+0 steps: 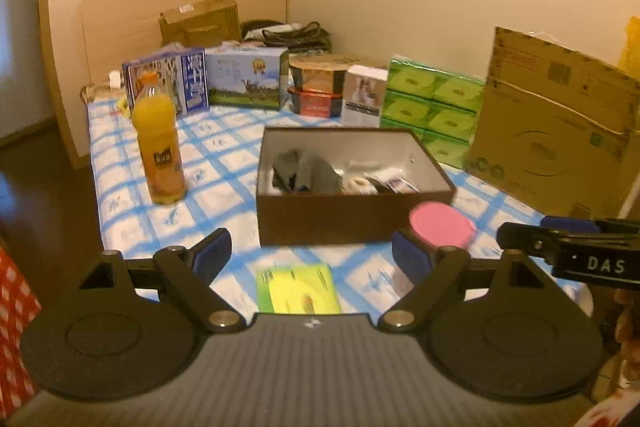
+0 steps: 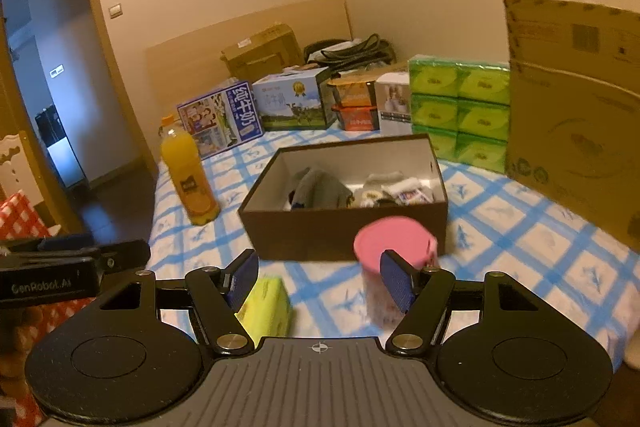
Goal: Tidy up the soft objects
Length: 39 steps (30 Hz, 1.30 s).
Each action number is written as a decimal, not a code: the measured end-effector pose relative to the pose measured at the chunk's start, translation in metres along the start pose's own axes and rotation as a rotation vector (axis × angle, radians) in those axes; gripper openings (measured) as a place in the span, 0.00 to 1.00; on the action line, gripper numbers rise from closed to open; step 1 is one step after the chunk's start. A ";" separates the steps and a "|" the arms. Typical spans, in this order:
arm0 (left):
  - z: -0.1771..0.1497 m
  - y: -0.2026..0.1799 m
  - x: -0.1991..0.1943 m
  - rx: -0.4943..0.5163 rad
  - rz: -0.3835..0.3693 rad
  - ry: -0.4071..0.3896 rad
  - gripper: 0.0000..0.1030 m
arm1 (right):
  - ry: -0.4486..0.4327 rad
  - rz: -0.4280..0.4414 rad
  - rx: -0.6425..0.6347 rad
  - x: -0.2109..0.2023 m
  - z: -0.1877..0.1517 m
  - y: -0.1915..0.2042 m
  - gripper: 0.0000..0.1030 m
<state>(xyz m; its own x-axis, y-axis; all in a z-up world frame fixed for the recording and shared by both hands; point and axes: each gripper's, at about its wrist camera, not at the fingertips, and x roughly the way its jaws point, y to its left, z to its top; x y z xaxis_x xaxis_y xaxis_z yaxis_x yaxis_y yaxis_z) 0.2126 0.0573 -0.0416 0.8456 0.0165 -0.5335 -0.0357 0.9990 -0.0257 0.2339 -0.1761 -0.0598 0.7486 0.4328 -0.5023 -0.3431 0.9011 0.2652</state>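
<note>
An open brown box (image 1: 352, 215) (image 2: 344, 227) sits mid-bed with grey and white socks (image 1: 308, 169) (image 2: 324, 187) inside. A yellow-green soft pack (image 1: 298, 289) (image 2: 266, 307) lies on the checked bedspread in front of it. My left gripper (image 1: 312, 255) is open and empty, hovering just above that pack. My right gripper (image 2: 320, 279) is open and empty; the pack sits by its left finger. A pink-lidded tub (image 1: 442, 225) (image 2: 392, 243) stands by the box's near right corner, behind the right finger in both views.
An orange juice bottle (image 1: 158, 147) (image 2: 190, 179) stands left of the box. Milk cartons (image 1: 248, 79) (image 2: 294, 101), green tissue packs (image 1: 434, 107) (image 2: 460, 111) and a big cardboard box (image 1: 560, 123) (image 2: 576, 115) line the back and right. The bed edge drops off at left.
</note>
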 end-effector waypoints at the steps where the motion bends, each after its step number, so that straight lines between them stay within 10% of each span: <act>1: -0.006 -0.001 -0.009 -0.007 -0.007 0.003 0.84 | 0.000 0.003 0.009 -0.009 -0.006 0.003 0.66; 19: -0.089 -0.027 -0.131 -0.028 0.012 0.081 0.83 | 0.067 0.009 0.005 -0.114 -0.093 0.027 0.68; 39: -0.140 -0.036 -0.171 -0.041 0.015 0.158 0.83 | 0.129 -0.026 -0.015 -0.142 -0.137 0.032 0.68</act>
<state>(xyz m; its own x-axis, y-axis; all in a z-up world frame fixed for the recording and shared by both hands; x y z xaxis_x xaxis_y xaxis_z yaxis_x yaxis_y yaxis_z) -0.0055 0.0130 -0.0678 0.7507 0.0215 -0.6603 -0.0720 0.9962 -0.0494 0.0388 -0.2055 -0.0931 0.6781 0.4084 -0.6111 -0.3340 0.9118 0.2388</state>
